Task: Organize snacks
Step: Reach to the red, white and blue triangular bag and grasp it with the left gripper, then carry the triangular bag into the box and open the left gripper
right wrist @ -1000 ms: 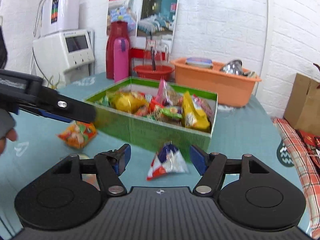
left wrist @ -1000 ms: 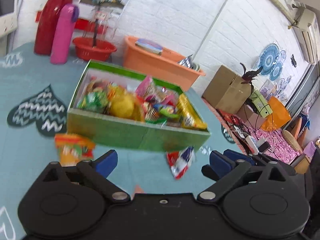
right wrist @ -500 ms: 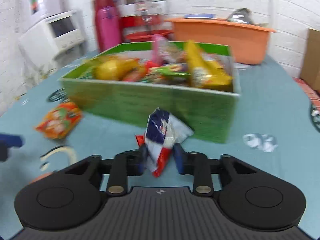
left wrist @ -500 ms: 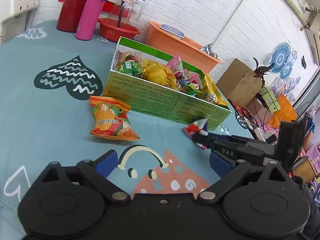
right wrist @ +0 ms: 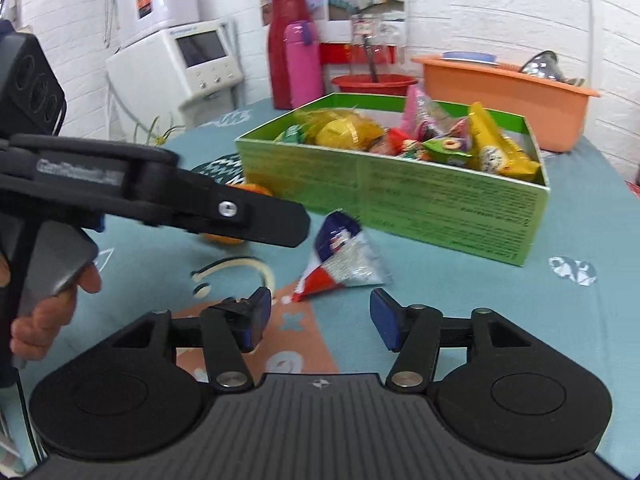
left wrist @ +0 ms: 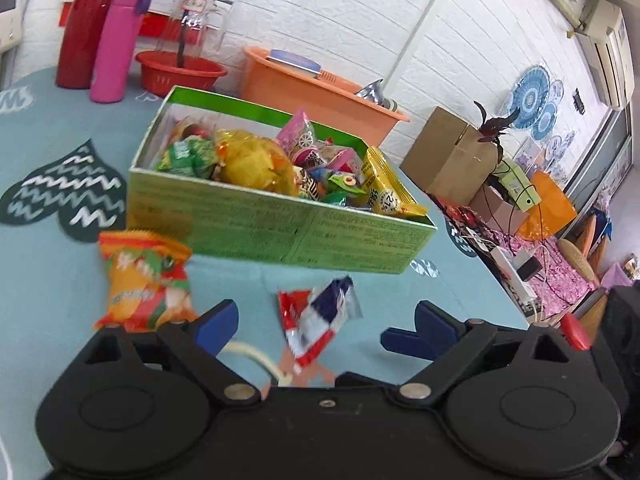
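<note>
Lying just before the green snack box (right wrist: 420, 200), the red-white-blue packet (right wrist: 344, 258) rests on the tablecloth. Both the left gripper (left wrist: 324, 320) and right gripper (right wrist: 320, 314) gape wide, empty.

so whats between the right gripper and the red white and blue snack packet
Nothing: the right wrist view shows only bare tablecloth between the open right gripper and the packet, which lies just ahead of its fingertips.

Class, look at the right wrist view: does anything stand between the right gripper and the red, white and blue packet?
Nothing visible does. The red, white and blue packet lies on bare tablecloth just ahead of the open right gripper.
</note>
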Action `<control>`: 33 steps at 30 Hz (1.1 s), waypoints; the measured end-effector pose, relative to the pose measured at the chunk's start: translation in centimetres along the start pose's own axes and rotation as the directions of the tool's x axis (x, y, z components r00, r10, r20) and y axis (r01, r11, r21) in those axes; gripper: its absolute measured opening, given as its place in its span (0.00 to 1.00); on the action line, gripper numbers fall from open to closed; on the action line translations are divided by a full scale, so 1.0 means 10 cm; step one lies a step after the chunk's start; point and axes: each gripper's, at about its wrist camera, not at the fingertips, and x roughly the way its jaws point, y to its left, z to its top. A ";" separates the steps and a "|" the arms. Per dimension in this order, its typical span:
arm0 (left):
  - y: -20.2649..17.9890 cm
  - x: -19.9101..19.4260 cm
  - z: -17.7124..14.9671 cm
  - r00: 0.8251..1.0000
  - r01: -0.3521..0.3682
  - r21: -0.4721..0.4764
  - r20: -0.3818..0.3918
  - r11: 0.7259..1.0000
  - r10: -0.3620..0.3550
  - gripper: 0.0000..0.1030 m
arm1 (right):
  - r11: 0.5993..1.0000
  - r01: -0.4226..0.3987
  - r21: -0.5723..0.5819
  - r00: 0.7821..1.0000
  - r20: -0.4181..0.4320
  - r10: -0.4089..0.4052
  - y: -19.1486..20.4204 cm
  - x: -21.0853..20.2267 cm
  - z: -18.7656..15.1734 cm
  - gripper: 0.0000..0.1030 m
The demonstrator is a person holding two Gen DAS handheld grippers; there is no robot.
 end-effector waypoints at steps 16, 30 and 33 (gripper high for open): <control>0.13 0.47 0.03 0.985 0.102 -0.054 -0.134 0.993 -0.108 0.89 | 0.996 -0.021 0.084 0.999 -0.023 0.023 -0.15 0.20 0.00 0.90; 0.10 0.53 0.17 0.993 0.070 -0.064 -0.091 0.995 -0.076 1.00 | 0.994 0.077 0.077 0.997 0.026 -0.079 -0.21 0.24 0.08 0.97; 0.14 0.53 0.16 0.993 0.069 -0.072 -0.092 0.995 -0.075 1.00 | 0.996 0.056 0.073 0.998 0.033 -0.058 -0.26 0.26 0.10 1.00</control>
